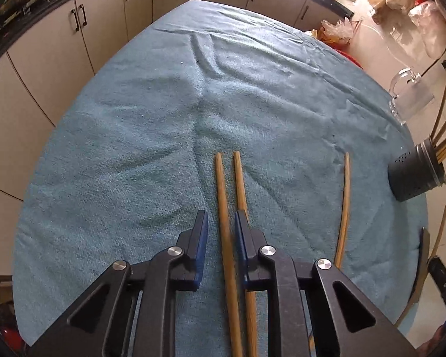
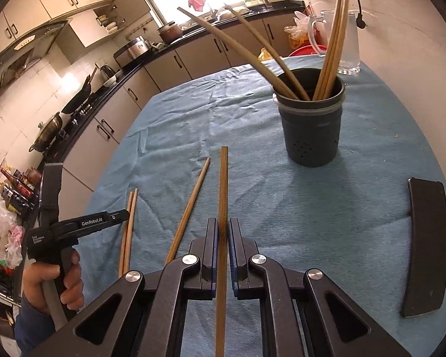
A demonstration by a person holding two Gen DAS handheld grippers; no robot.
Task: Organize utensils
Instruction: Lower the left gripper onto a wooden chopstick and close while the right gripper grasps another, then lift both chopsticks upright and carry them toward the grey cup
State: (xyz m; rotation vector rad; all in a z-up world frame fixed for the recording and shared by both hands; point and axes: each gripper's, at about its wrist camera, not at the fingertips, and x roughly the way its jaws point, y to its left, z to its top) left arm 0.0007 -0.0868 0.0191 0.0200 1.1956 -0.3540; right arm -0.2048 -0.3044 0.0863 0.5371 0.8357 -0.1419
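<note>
Seen from the left wrist, the left gripper (image 1: 221, 217) points steeply down at the worktop, which is covered by a blue towel (image 1: 128, 125). Its jaws stand a little apart. One wooden chopstick (image 1: 223, 184) runs between them toward 12 o'clock, close against the right pad, with a strip of towel showing between it and the left pad, so the pads do not pinch it. A second chopstick (image 1: 238, 175) lies just beside it and passes under the right finger. A third, loose chopstick (image 1: 345, 202) lies apart at 3 o'clock of the jaws. At the worktop's edge, further toward 3 o'clock, stands the dark perforated utensil holder (image 1: 413, 175), and a clear glass jug (image 1: 410, 95) stands at 2 o'clock.

In the right wrist view, the right gripper (image 2: 222, 226) has its jaws pressed together on a single held chopstick (image 2: 223, 184), whose tip points to 12 o'clock. The holder stands upright at 1 o'clock of these jaws, well apart from the tip. It already carries a bundle of chopsticks (image 2: 333, 53) leaning to 1 o'clock and two long curved wooden utensils (image 2: 238, 44) leaning to 10 o'clock. A black curved plate (image 2: 428, 250) lies flat at 3 o'clock. At 8 o'clock a person's hand (image 2: 53, 279) grips the left tool's handle.
</note>
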